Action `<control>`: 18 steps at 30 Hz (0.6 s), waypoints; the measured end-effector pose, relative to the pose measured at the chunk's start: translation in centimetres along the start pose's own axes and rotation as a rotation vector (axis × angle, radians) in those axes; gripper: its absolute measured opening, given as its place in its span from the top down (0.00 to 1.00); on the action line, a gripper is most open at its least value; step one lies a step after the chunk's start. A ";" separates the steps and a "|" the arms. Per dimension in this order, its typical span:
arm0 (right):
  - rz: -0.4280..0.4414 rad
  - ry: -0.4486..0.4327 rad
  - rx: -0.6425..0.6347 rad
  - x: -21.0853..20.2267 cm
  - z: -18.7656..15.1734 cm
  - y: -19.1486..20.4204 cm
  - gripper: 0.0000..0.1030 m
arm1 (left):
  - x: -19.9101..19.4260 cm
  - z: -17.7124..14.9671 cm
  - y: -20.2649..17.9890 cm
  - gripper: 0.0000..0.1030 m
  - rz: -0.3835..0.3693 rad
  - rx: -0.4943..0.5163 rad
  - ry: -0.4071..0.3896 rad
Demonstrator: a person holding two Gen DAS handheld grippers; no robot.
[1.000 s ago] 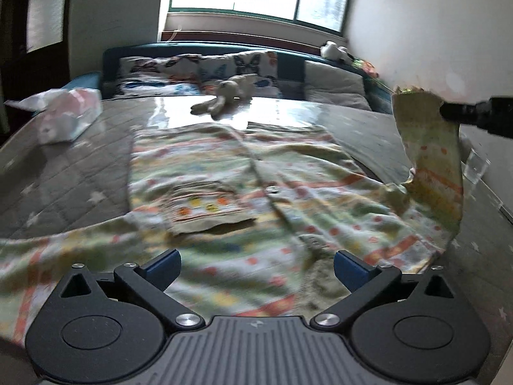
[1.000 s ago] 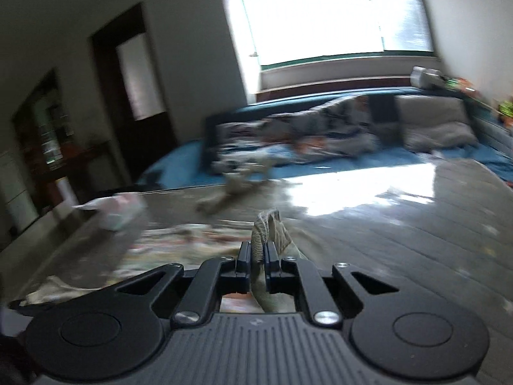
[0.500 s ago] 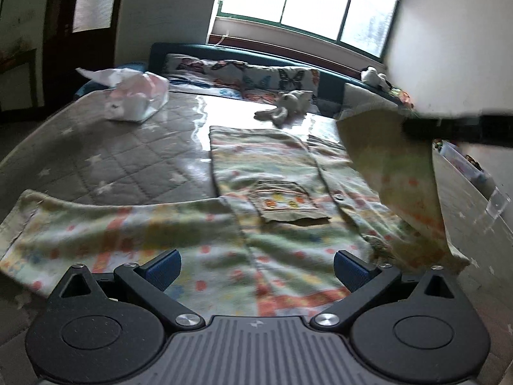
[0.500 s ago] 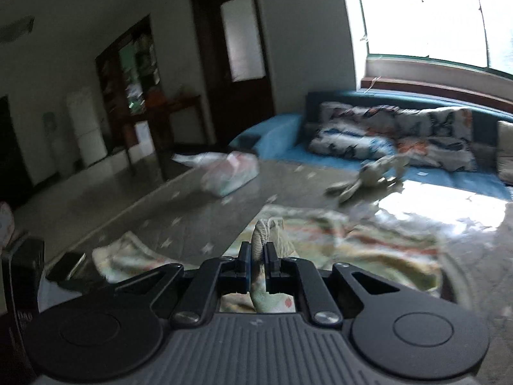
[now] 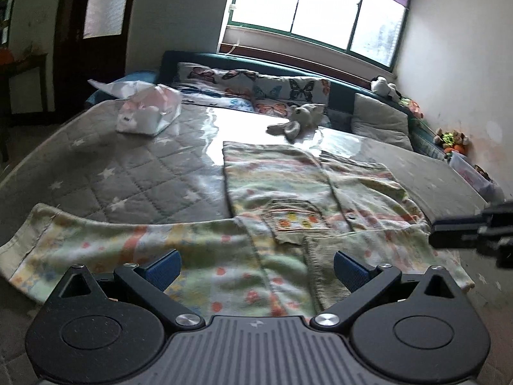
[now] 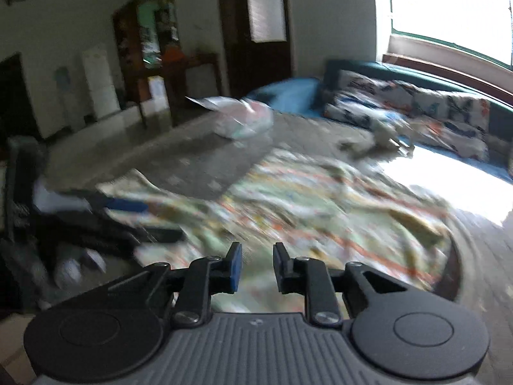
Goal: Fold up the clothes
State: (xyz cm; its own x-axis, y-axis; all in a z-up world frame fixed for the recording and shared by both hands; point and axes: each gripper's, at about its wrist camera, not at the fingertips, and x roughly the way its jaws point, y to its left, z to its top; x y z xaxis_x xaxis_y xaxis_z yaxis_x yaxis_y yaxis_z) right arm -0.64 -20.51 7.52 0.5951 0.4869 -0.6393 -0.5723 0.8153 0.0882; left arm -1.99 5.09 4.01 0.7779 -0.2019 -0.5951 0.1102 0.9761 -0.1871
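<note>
Left hand-held gripper (image 5: 255, 264) at bottom center of the left view, jaws wide apart, nothing between them, hovering just above the near edge of the shirt (image 5: 288, 211). Shirt is a pale green print with orange and yellow stripes, spread flat on the bed (image 5: 134, 166), filling the center and lower half of the frame. Chest pocket (image 5: 293, 221) sits mid-frame; one sleeve (image 5: 105, 247) stretches out to the lower left, the other sleeve (image 5: 362, 256) is folded in over the body at lower right. Right hand-held gripper (image 6: 255, 268) at bottom center of the right view, jaws parted with a narrow gap, holding nothing, above the shirt (image 6: 320, 211); that view is motion-blurred. In the left view the right one shows as a dark blurred shape at the right edge (image 5: 474, 232), beside the shirt's right side. Plastic bag (image 5: 147, 110) lies on the bed in the upper left, well apart from the shirt. Plush toy (image 5: 298, 120) just beyond the shirt's far edge, upper center. Butterfly pillows (image 5: 253, 88) along the headboard under the window (image 5: 317, 16).
</note>
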 end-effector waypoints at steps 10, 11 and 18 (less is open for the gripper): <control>-0.151 0.127 0.169 -0.5 -6.6 -6.4 0.80 | 2.4 0.2 -3.3 0.00 -0.014 0.091 0.041; -0.149 0.128 0.172 -0.8 -6.7 -6.6 0.80 | 2.7 0.2 -3.4 0.00 -0.009 0.096 0.044; -0.151 0.055 0.144 -0.3 -4.2 -7.6 0.80 | 4.3 0.5 -4.4 0.00 0.030 0.132 0.066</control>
State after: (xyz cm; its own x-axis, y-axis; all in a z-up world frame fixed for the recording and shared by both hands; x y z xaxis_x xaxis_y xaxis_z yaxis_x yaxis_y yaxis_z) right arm 1.10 -28.15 3.83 0.6342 0.3412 -0.6938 -0.3902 0.9159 0.0938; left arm 1.17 -0.08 2.68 0.7402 -0.1731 -0.6497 0.1716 0.9829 -0.0663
